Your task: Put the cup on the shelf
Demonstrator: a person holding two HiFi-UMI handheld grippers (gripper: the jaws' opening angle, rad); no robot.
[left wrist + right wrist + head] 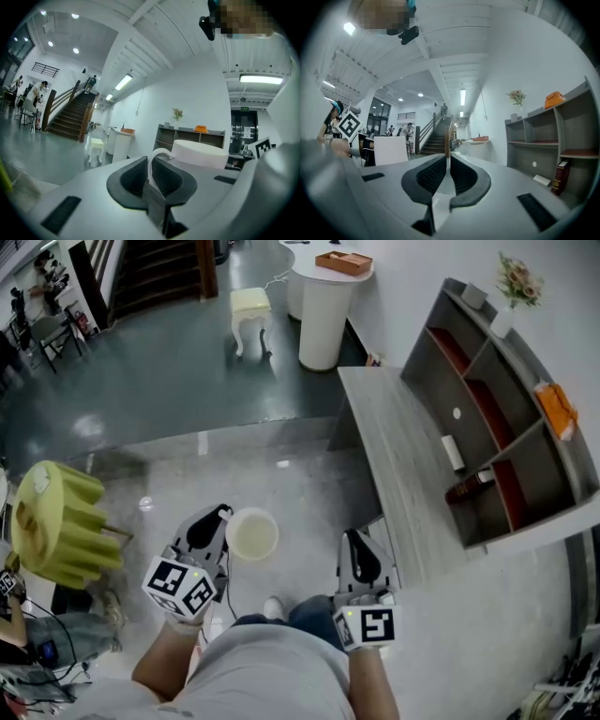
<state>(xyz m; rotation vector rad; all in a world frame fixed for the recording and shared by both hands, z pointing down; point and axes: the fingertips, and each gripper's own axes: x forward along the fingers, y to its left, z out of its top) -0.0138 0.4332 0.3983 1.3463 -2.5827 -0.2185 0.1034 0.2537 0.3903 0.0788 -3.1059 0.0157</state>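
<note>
In the head view the white cup (251, 533) hangs in the air at the tip of my left gripper (214, 524), above the grey floor. My left gripper (151, 165) is shut on the cup's thin handle, and the cup body (199, 153) sits just to the right of the jaws. The right gripper (357, 549) is held alongside, shut with nothing in it; its jaws (447, 165) meet in the right gripper view. The grey shelf (511, 427) stands ahead to the right on a low wooden platform (394, 451), well away from both grippers. It also shows in both gripper views as the shelf (187, 136) (548, 136).
On the shelf are a bottle (469, 487), a white block (453, 453), an orange item (557, 409) and a flower vase (514, 289). A yellow-green ribbed stool (56, 521) stands at my left. Farther off are a white round counter (323, 310) and a cream stool (250, 315).
</note>
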